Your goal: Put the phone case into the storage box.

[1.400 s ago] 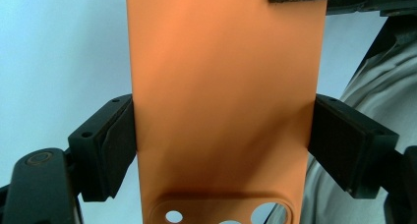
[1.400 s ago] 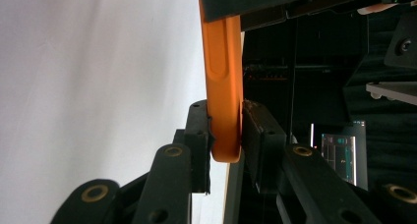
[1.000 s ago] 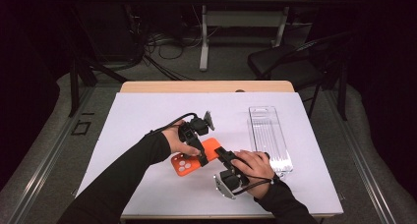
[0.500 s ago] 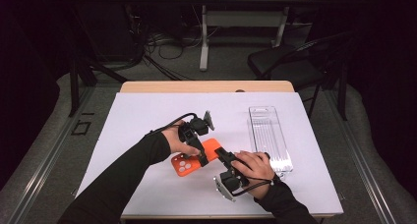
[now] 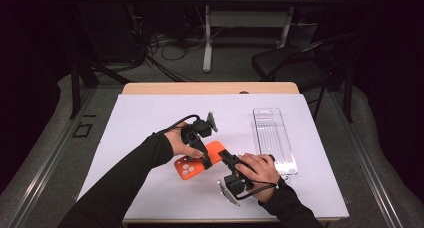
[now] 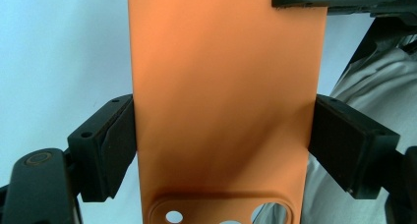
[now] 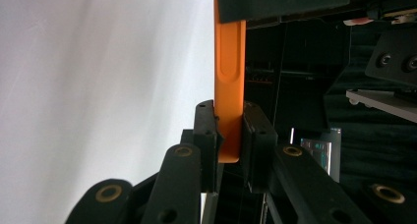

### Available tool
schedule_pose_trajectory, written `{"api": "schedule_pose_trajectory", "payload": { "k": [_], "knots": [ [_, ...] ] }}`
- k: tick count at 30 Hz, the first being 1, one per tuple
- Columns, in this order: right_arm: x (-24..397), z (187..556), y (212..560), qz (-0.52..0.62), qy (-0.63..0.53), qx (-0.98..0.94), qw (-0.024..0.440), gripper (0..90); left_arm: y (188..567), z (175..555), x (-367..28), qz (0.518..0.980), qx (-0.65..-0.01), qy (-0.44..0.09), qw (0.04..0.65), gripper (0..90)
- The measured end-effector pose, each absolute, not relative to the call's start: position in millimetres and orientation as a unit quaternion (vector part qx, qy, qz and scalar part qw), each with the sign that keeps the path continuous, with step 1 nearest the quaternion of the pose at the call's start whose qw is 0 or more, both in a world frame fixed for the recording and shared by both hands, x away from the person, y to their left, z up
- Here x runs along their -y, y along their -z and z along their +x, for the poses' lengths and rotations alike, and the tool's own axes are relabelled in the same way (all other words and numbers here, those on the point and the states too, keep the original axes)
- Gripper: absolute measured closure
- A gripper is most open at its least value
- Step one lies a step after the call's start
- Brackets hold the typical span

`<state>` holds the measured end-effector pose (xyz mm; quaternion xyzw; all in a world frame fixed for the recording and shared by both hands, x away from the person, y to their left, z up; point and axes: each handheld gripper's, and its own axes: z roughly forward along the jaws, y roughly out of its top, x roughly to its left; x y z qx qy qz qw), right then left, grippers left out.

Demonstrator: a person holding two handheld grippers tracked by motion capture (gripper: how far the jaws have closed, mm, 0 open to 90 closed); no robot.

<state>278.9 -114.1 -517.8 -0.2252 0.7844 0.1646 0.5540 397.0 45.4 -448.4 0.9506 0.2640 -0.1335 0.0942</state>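
My left gripper (image 5: 204,155) sits left of centre, jaws spread wide, forearm (image 5: 125,178) angling in from the near left. My right gripper (image 5: 226,159), just right, is pinched nearly closed.

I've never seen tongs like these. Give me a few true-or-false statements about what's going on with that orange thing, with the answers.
1. The left tongs clamp the orange case across its width. True.
2. The right tongs stand wide open. False: they pinch the case's thin edge.
3. The case's camera cutout is visible. True.
4. A clear tray lies on the white table. True.
5. The case sits inside the tray. False: it is beside the tray, held between both tongs.
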Motion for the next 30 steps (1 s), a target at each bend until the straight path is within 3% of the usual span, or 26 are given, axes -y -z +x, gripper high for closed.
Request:
{"api": "schedule_pose_trajectory", "payload": {
  "k": [30],
  "knots": [
    [116.0,278.4,516.1,-0.223,-0.172,-0.779,0.56,80.4,450.3,398.7,-49.0,0.943,-0.274,0.152,0.111,15.9]
  ]
}}
